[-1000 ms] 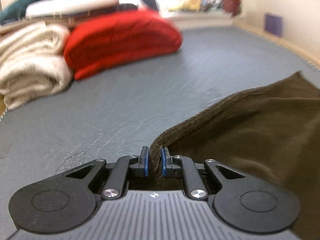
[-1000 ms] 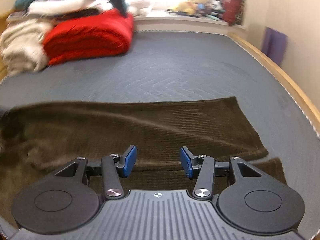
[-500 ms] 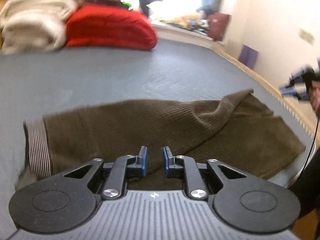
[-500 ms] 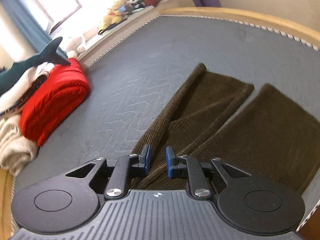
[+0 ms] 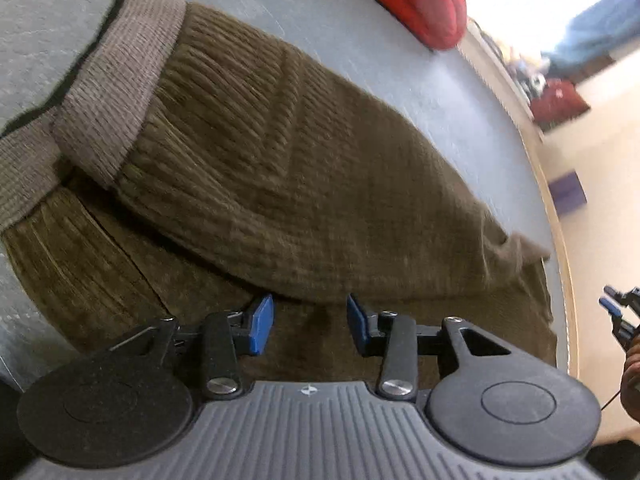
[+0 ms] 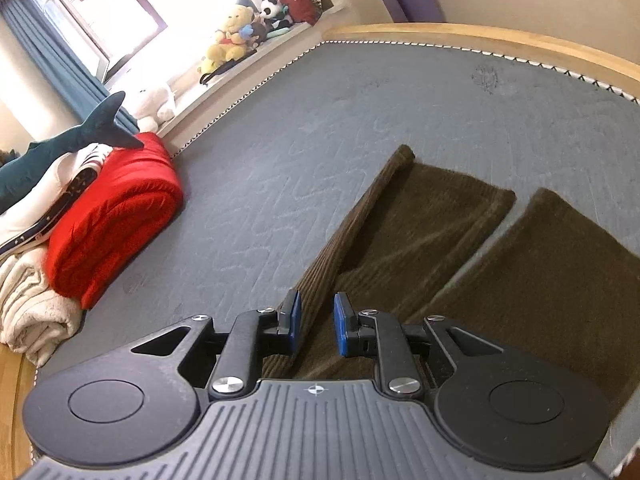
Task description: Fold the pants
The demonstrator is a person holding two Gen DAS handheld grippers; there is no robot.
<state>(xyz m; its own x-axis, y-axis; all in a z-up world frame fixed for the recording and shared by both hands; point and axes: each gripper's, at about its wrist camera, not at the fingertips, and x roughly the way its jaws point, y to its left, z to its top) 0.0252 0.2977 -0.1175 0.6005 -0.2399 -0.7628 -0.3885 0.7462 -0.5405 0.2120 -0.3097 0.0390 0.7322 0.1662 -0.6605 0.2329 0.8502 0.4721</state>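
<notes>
In the left wrist view, nearest us, our left gripper (image 5: pixel 307 322) has its blue pads standing apart; its jaws have just been opening, and nothing sits between them, only the olive-brown ribbed corduroy pants (image 5: pixel 280 168) lying beneath. The upper layer of the pants is folded over the lower one, its fold edge running just beyond the pads. The pale ribbed waistband (image 5: pixel 120 80) lies in the upper left of the frame. At the right edge, a little of our right gripper (image 5: pixel 618 314) and the hand (image 5: pixel 632 380) holding it show.

In the right wrist view, our right gripper (image 6: pixel 316 322) holds its blue pads close together, with a raised ridge of the pants (image 6: pixel 420 220) fabric running up between them; we cannot tell whether the pads actually press on it. Beyond, the two pant legs lie side by side toward the right of the frame, a narrow strip of the grey quilted mattress (image 6: pixel 320 120) showing between them.

Farther off, at the left of the frame, a folded red blanket (image 6: pixel 112 216) rests beside a cream blanket (image 6: pixel 32 304), with a dark teal plush shark (image 6: pixel 68 144) on top. Soft toys (image 6: pixel 236 32) sit on the sill in the upper middle.
</notes>
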